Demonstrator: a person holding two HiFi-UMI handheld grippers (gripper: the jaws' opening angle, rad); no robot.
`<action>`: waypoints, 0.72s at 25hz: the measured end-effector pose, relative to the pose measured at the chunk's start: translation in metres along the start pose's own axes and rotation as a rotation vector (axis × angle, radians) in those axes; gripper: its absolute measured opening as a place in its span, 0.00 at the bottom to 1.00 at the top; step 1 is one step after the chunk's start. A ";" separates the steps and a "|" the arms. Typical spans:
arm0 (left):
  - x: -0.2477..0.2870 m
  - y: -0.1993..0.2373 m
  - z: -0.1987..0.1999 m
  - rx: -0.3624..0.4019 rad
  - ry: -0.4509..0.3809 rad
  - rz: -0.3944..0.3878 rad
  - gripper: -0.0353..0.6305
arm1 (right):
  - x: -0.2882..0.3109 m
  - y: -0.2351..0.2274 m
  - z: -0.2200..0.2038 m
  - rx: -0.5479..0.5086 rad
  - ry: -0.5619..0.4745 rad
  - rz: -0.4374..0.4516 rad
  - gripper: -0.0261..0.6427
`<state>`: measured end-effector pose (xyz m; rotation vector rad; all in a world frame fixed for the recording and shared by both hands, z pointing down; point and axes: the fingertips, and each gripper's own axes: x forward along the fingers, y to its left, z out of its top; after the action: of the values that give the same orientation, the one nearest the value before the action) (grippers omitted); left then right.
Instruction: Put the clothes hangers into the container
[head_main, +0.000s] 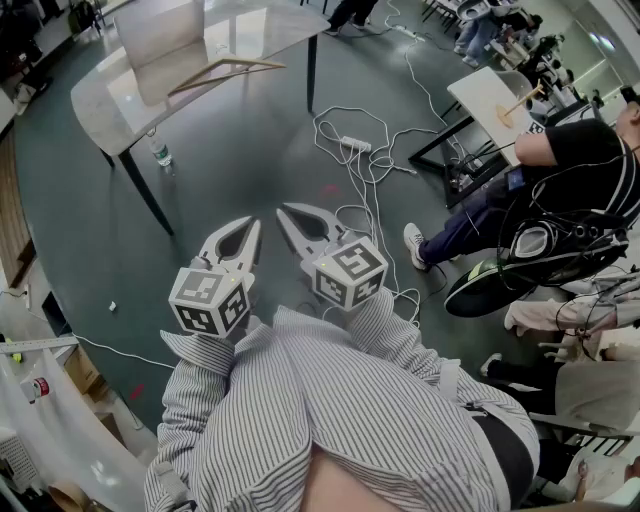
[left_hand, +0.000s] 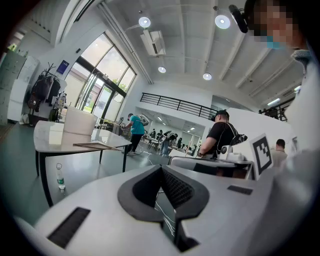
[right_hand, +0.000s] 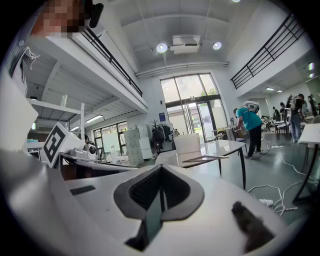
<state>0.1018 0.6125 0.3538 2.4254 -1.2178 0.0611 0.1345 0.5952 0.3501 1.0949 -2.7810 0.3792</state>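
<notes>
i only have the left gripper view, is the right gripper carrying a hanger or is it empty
observer: empty. The right gripper has its jaws shut with nothing between them.
operator: ok, the hanger looks like a flat sliver from here, is it in the box
observer: no. The head view shows the wooden hanger lying flat on the table beside the white container, not in it.
operator: anything on the floor on the way there
observer: yes. In the head view a white power strip with loose tangled cables lies on the floor ahead of the right gripper, off the table's right end.
</notes>
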 end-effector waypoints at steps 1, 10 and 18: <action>0.000 0.000 0.000 -0.005 -0.003 0.000 0.07 | 0.000 0.000 0.000 -0.002 0.000 0.000 0.06; -0.001 0.008 -0.004 -0.027 0.002 0.009 0.07 | 0.002 0.000 -0.007 0.018 0.009 -0.003 0.06; -0.002 0.008 -0.004 -0.025 0.009 -0.008 0.07 | 0.007 0.006 -0.021 0.076 0.046 0.005 0.06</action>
<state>0.0950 0.6114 0.3598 2.4064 -1.1973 0.0541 0.1261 0.6004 0.3708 1.0808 -2.7511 0.5071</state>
